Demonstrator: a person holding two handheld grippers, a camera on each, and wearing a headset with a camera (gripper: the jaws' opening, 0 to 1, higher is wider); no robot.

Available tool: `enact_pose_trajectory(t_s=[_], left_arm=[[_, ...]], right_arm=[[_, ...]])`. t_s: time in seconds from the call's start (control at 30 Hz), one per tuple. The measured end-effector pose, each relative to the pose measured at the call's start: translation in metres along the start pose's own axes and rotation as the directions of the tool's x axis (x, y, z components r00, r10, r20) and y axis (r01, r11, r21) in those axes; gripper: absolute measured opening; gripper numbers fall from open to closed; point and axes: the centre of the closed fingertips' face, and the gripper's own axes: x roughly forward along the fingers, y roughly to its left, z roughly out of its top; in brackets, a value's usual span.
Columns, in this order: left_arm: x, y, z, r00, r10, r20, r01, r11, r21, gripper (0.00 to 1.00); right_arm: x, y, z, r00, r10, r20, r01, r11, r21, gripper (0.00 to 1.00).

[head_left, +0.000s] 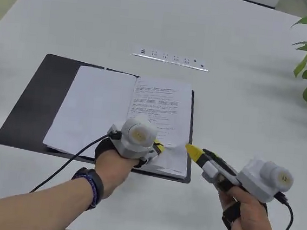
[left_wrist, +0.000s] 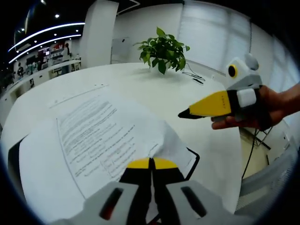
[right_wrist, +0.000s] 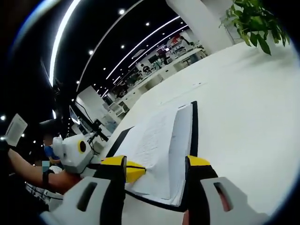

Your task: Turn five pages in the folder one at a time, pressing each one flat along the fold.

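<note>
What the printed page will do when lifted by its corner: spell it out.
Likely floppy: the printed page buckles by the shut left claw. Probably light: a single thin sheet. It may crease or tear if yanked, since its other edge seems bound into the folder.

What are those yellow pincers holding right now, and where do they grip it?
The left gripper is shut on the right-hand page, pinching its lower edge near the corner. The right gripper is open and holds nothing.
</note>
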Motion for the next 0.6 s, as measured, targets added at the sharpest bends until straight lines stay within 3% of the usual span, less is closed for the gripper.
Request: enact_pose_trajectory(t_s=[0.2,0.5,0.53,0.6], left_arm=[[-0.005,-0.001,0.004,0.9999,-0.006,0.009,0.006,1.0,0.012,0.0],[-0.014,-0.002,0.011,0.9996,-0.015,0.023,0.014,0.999,0.029,0.0],[-0.017,-0.002,0.012,0.9996,-0.013,0.027,0.013,0.999,0.033,0.0],[-0.021,-0.001,0.011,0.9997,-0.009,0.025,0.008,0.999,0.039,0.0]], right_arm=[[0.028,0.009,-0.001,0.9979,0.06,-0.025,-0.059,0.997,0.046,0.43],[0.03,0.016,-0.009,0.9938,0.103,-0.042,-0.1,0.992,0.077,0.11],[0.03,0.015,-0.008,0.9939,0.102,-0.041,-0.099,0.992,0.076,0.03],[0.029,0.016,-0.006,0.9938,0.106,-0.031,-0.104,0.992,0.077,0.0]])
